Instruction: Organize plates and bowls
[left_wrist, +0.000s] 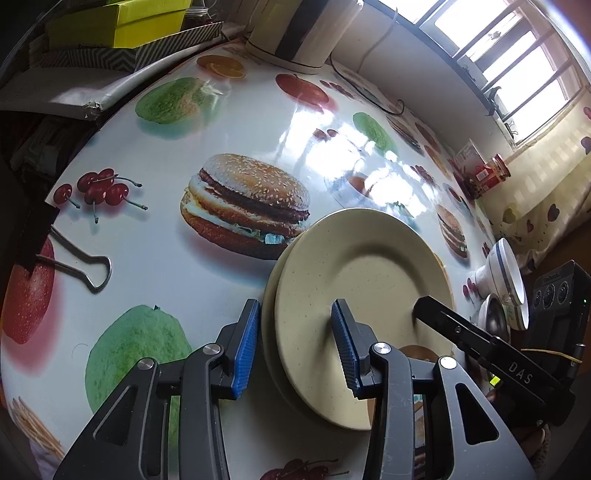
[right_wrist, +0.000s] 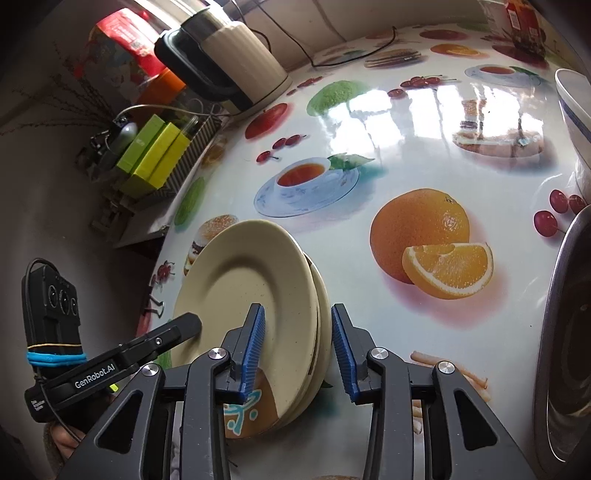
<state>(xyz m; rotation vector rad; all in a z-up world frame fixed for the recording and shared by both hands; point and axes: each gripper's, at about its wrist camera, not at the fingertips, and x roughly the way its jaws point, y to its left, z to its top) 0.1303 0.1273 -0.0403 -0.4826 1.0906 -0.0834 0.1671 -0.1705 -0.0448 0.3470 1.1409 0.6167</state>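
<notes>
While both pairs of jaws straddle opposite rims of the stacked cream round plates (left_wrist: 362, 280), the left gripper (left_wrist: 293, 347) and right gripper (right_wrist: 298, 350) stand apart, pads not visibly pressing. Squaring the stack seems in hand; closing comes next. Only the left view shows, at three o'clock, white blue-banded bowls (left_wrist: 502, 273) on the fruit-printed tabletop (left_wrist: 166, 266).

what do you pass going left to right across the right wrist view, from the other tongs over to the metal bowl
left tongs → cream plates with the right tongs astride their edge → printed orange → printed cherries → steel bowl at the right edge
</notes>
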